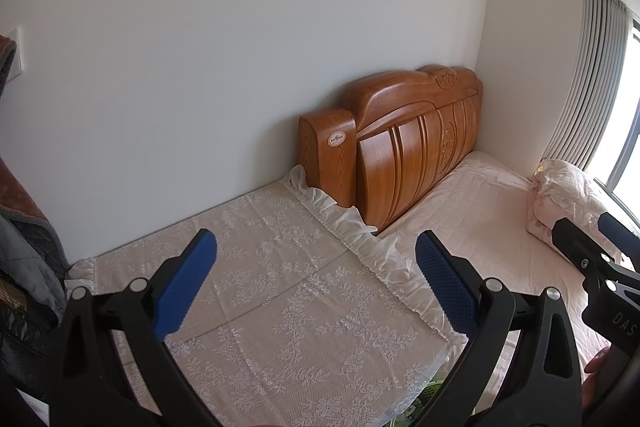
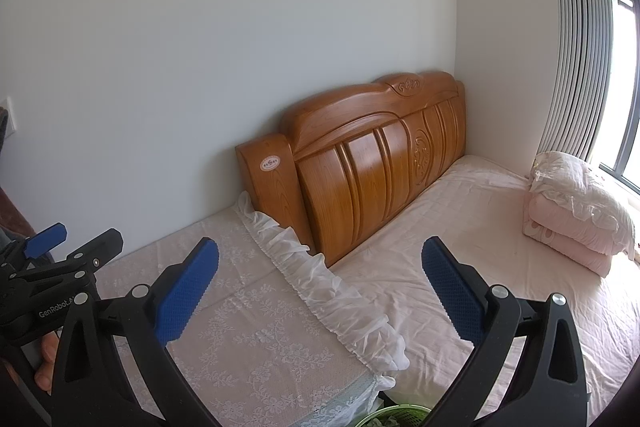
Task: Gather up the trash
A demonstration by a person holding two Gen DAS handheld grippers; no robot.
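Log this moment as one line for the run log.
left hand-held gripper: open, empty | right hand-held gripper: open, empty | both over lace cloth beside bed | green basket below | trash: none seen

Both wrist cams sit high, angled down and forward toward the wall corner. Left cam looks over the lace cover [image 1: 280,287], close beneath it, with the headboard [image 1: 408,147] further ahead to the right. Right cam sits just to its right, framing more of the pink sheet [image 2: 460,227] and folded quilt [image 2: 576,223]. Shared: headboard, lace cover, sheet, quilt, curtain [image 2: 580,59]. Each cam catches the other gripper at its frame edge.
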